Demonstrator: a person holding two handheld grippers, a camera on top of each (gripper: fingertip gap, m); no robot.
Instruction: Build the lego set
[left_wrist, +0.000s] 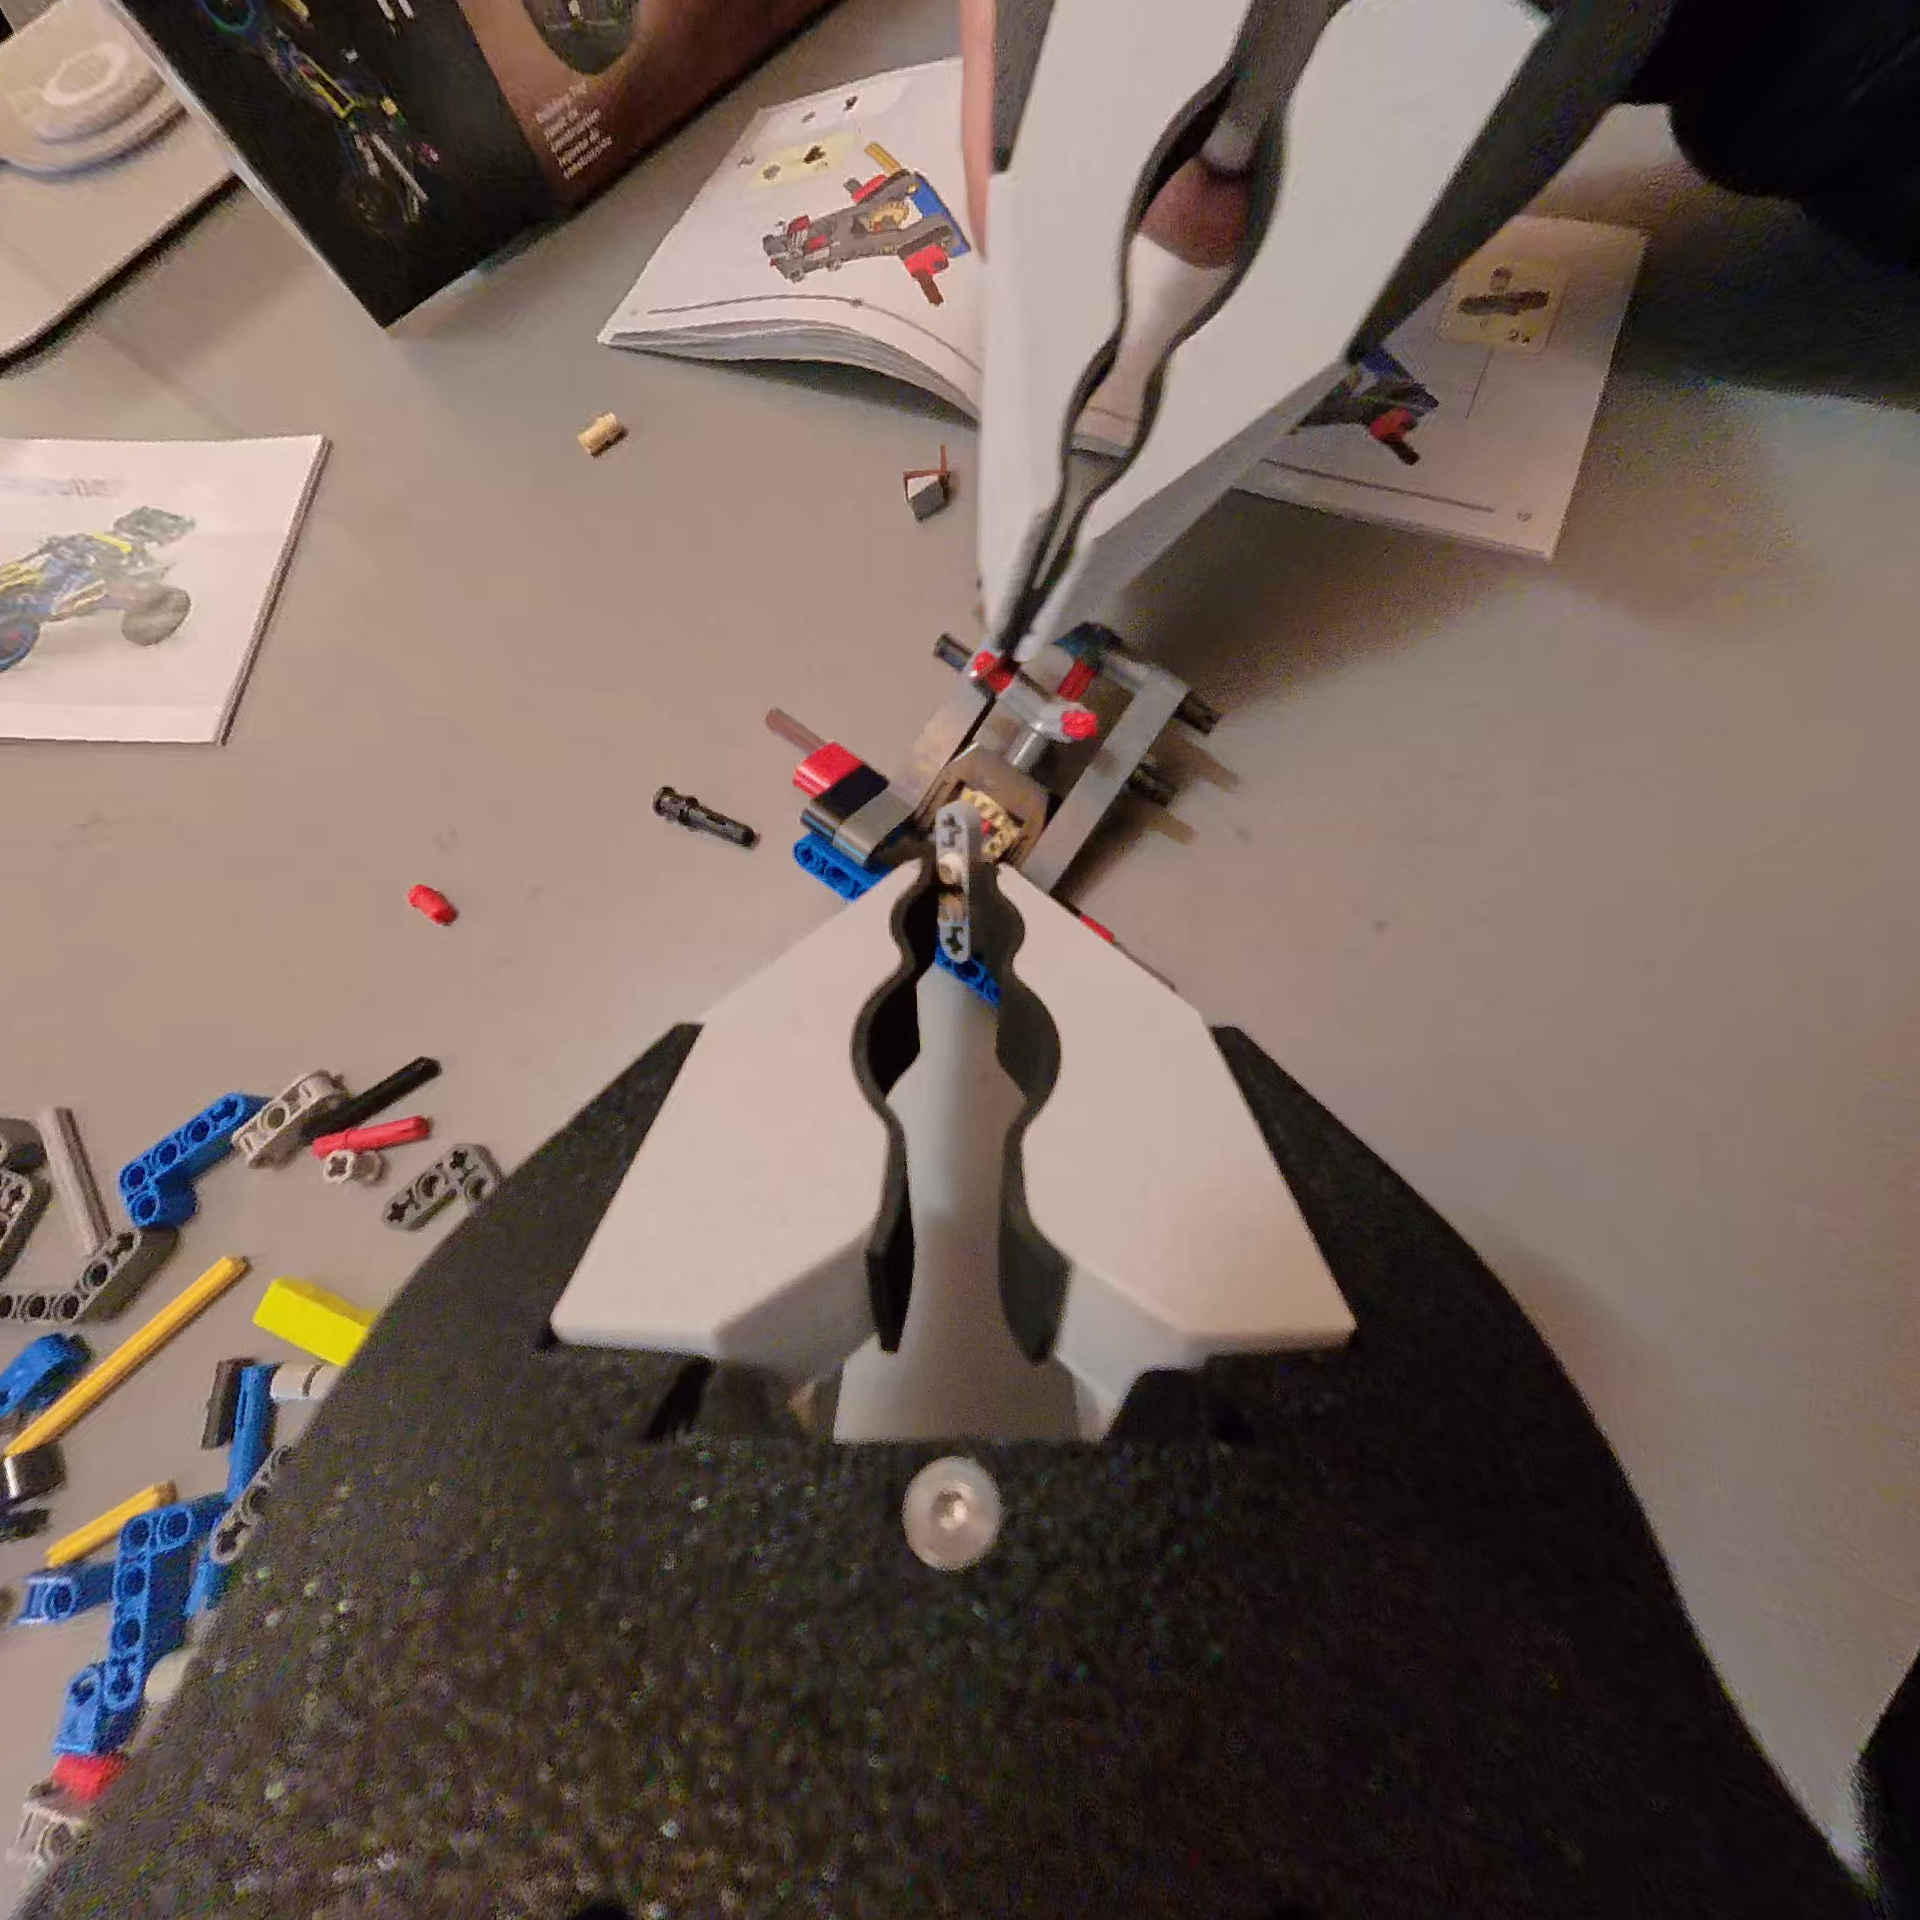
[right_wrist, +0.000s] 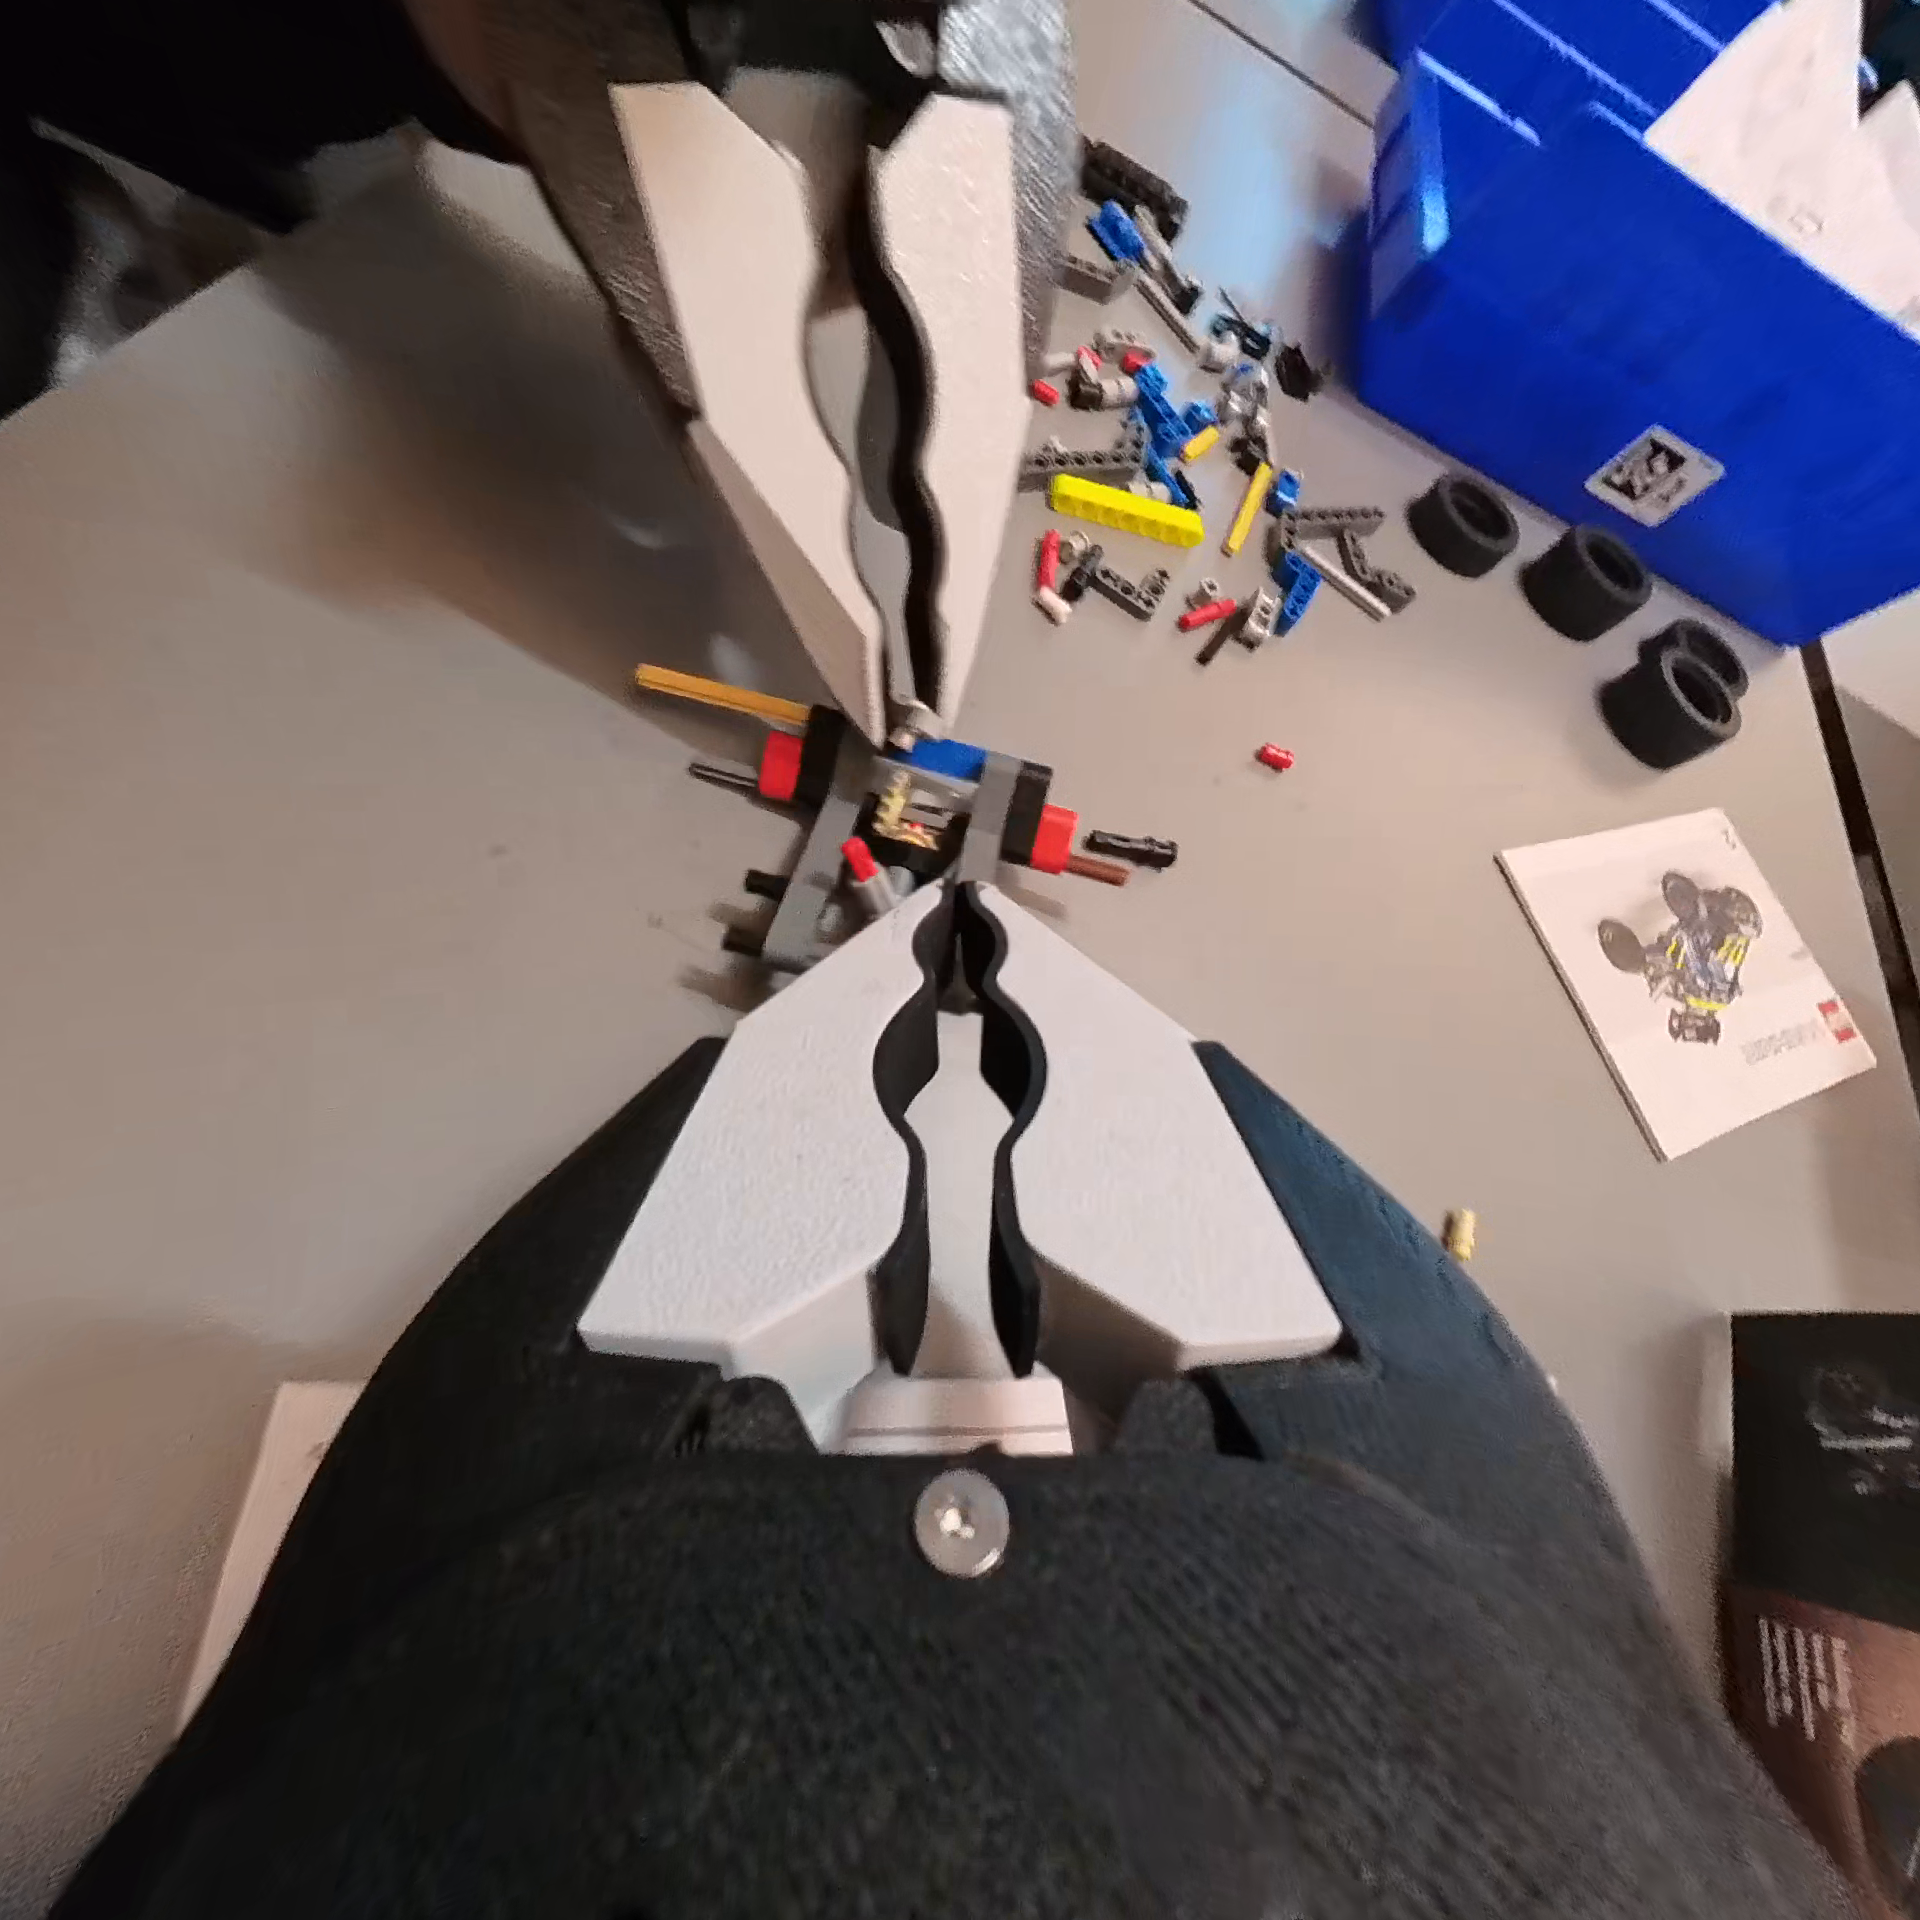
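Left tool clamps grey liftarm; right tool pinches chassis (booklets' writing blurred).

Obstacles: partly built model mid-tabletop, hemmed by both hand-held grippers, left and right. Loose-parts heap on one flank; black pin and red piece lie between. Open booklet behind. Tyres and blue bin beyond the heap. Free passage: bare tabletop on the opposite flank.
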